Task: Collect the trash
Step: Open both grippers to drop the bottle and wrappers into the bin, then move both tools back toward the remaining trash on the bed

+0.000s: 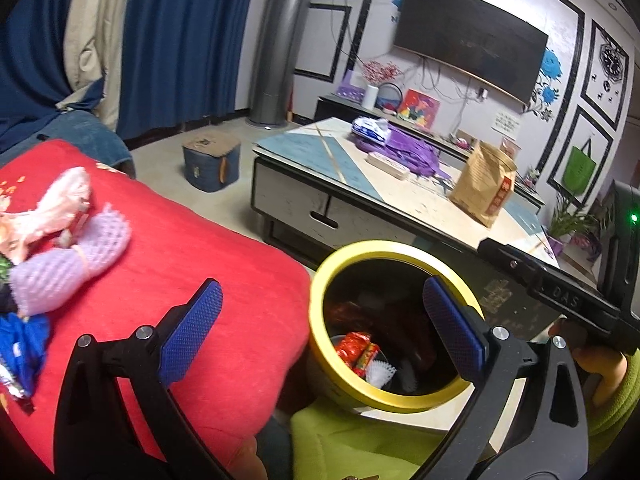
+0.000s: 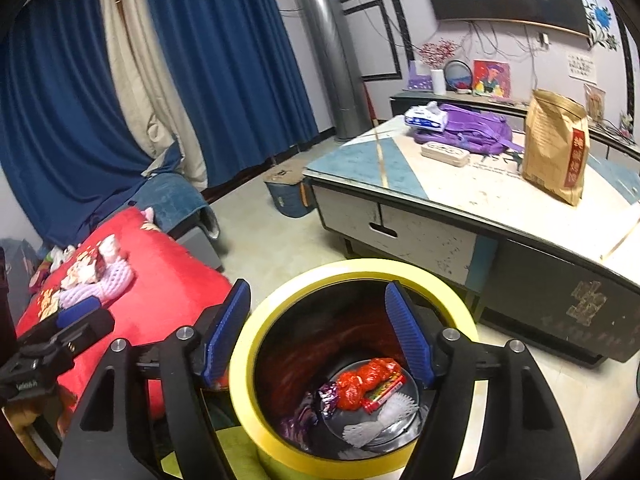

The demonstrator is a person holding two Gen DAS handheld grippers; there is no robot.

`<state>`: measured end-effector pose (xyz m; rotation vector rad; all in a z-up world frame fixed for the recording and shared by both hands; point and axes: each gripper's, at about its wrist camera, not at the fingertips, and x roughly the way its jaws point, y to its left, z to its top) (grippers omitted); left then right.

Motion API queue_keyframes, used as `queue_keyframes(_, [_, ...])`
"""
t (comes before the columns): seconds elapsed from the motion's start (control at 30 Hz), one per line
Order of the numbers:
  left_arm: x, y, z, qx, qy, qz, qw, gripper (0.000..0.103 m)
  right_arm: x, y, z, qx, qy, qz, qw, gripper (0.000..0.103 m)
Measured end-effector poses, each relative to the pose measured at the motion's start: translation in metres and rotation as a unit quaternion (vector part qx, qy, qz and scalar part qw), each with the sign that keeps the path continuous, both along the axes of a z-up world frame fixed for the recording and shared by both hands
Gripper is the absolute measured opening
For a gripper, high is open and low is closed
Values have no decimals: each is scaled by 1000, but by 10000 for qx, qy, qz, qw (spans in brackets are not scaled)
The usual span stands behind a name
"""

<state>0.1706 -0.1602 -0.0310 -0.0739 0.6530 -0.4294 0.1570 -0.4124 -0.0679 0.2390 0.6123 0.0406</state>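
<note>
A round bin with a yellow rim [image 1: 362,246] [image 2: 352,266] stands on the floor beside a red cushion [image 1: 180,264] [image 2: 160,280]. Inside lie a red wrapper [image 2: 362,384] [image 1: 354,348], a purple wrapper [image 2: 328,394] and white paper cups [image 2: 368,428]. On the cushion lie a purple foam net [image 1: 68,264] [image 2: 104,284], a pink wrapper [image 1: 60,208] and a blue wrapper [image 1: 22,348]. My left gripper [image 1: 324,328] is open and empty, straddling the cushion edge and bin. My right gripper [image 2: 318,332] is open and empty above the bin mouth.
A coffee table [image 1: 320,184] [image 2: 460,200] stands behind the bin, with a brown paper bag [image 1: 484,184] [image 2: 556,148], a purple backpack [image 2: 468,128] and a tissue pack [image 2: 426,118]. A blue stool [image 1: 212,160] is on the floor. Blue curtains [image 2: 224,60] hang behind.
</note>
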Motion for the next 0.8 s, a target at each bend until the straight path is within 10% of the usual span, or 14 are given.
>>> queue_keyframes(0.8, [-13,96,32,102,-670,1358,9884,92,-13,107,30,-309,-361,1216,9914,78])
